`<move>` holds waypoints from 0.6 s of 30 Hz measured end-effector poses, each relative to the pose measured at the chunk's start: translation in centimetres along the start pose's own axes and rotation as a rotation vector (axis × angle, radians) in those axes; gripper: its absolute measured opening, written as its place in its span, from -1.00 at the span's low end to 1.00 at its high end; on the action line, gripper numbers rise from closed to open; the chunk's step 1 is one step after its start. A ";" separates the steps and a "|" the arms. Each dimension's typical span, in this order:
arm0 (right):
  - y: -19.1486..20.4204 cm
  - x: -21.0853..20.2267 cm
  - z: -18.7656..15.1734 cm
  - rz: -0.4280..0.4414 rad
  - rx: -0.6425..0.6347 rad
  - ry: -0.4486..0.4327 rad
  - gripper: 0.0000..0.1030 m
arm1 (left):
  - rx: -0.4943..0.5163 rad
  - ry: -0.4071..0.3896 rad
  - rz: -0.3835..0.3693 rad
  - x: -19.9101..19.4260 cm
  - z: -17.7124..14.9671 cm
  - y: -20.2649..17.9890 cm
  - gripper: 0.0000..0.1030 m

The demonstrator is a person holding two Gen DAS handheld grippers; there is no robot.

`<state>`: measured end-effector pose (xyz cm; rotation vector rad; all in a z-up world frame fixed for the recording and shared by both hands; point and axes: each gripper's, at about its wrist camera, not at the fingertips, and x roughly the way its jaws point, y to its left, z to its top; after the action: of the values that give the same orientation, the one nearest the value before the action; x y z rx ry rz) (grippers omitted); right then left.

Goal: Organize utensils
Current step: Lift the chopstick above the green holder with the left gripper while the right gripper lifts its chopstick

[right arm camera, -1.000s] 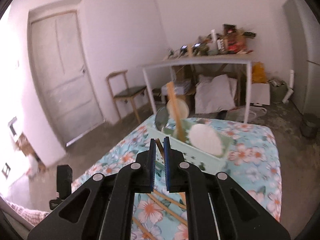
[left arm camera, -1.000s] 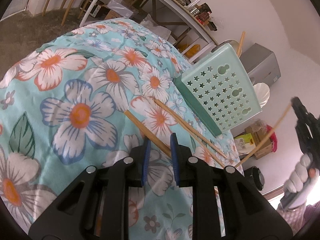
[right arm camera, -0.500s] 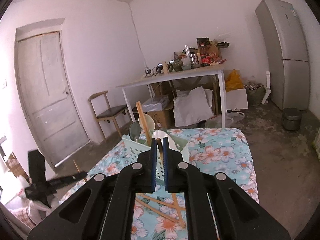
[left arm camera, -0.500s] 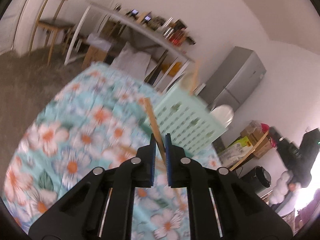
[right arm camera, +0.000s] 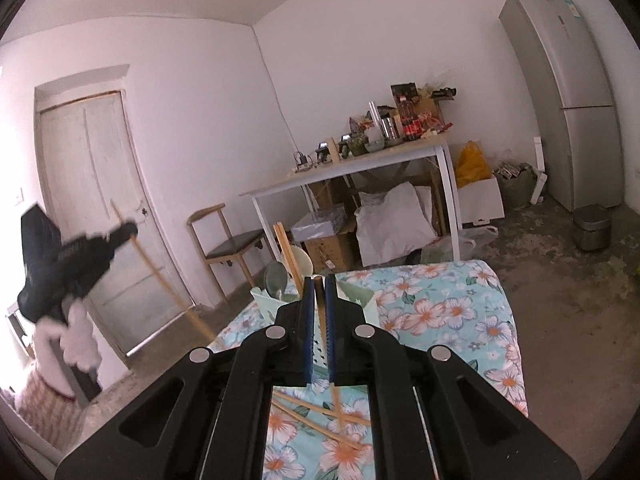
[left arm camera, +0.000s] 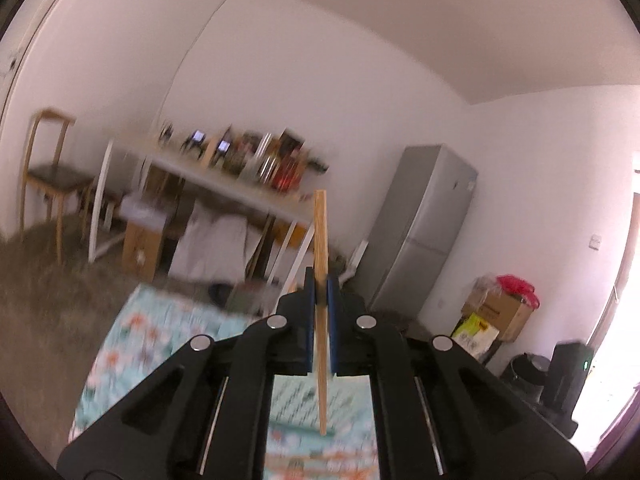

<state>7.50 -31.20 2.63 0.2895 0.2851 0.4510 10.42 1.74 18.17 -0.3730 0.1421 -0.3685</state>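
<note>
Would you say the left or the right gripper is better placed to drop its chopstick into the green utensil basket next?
Right, probably. The right gripper holds its chopstick just in front of the basket. The left gripper grips its chopstick too, but is raised well off to the side.

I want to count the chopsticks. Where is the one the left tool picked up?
The chopstick stands upright, pinched in the left tool, lifted above the flowered tablecloth; the right wrist view shows it far left, before the door.
</note>
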 end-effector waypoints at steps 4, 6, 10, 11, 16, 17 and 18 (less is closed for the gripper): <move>-0.5 -0.4 0.1 0.009 0.019 -0.014 -0.91 | 0.051 -0.063 -0.008 2.2 1.6 -1.7 -0.91; -0.8 -0.7 0.2 0.016 0.029 -0.020 -0.91 | 0.053 -0.070 -0.007 3.6 1.8 -2.1 -0.91; -1.0 -1.0 0.5 0.017 0.032 -0.028 -0.91 | 0.057 -0.072 0.013 6.8 1.5 -2.5 -0.91; -1.1 -1.0 0.5 0.016 0.033 -0.028 -0.91 | 0.057 -0.070 0.017 7.2 1.4 -2.4 -0.91; -1.4 -1.0 0.5 0.014 0.045 -0.025 -0.91 | 0.044 -0.040 0.044 10.6 0.0 -2.0 -0.91; -1.4 -1.0 0.5 0.014 0.044 -0.025 -0.91 | 0.037 -0.035 0.051 11.1 -0.5 -1.9 -0.91; -1.4 -1.0 0.6 0.014 0.043 -0.024 -0.91 | 0.029 -0.030 0.055 11.5 -0.9 -1.7 -0.91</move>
<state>7.32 -32.97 2.92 0.3387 0.2695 0.4554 20.31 -4.35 17.19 -0.3451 0.1178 -0.3100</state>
